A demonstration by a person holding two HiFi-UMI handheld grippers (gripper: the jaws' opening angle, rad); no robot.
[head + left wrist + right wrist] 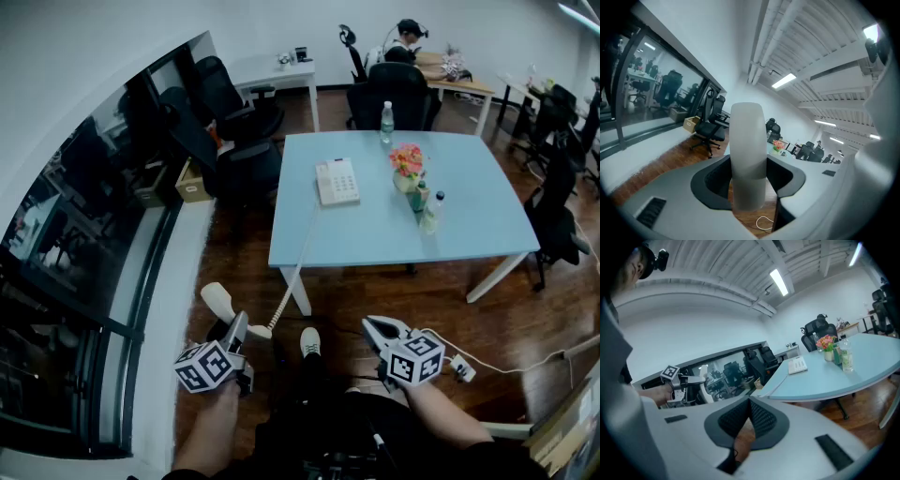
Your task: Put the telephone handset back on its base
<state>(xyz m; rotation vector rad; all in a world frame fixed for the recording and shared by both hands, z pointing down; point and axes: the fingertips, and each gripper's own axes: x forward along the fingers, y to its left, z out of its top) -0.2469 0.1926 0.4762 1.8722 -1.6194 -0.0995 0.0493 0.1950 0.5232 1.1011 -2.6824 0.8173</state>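
While the left gripper (236, 336) clamps the telephone handset (747, 150) between wide-set jaws, the right gripper (750, 401) hangs pinched together and empty.
The handset sticks out past the jaws over the wood floor (375, 291), short of the front left corner of the blue table (469, 225); its coiled cord (292, 272) climbs over the front edge to the base (337, 181), which lies flat by the table's left edge.

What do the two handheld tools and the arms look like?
Left tool and right tool: light grey bodies, black ribbed pads, each carrying a white cube of black square markers. White cable trails from the right one. Forearms bare of sleeves.
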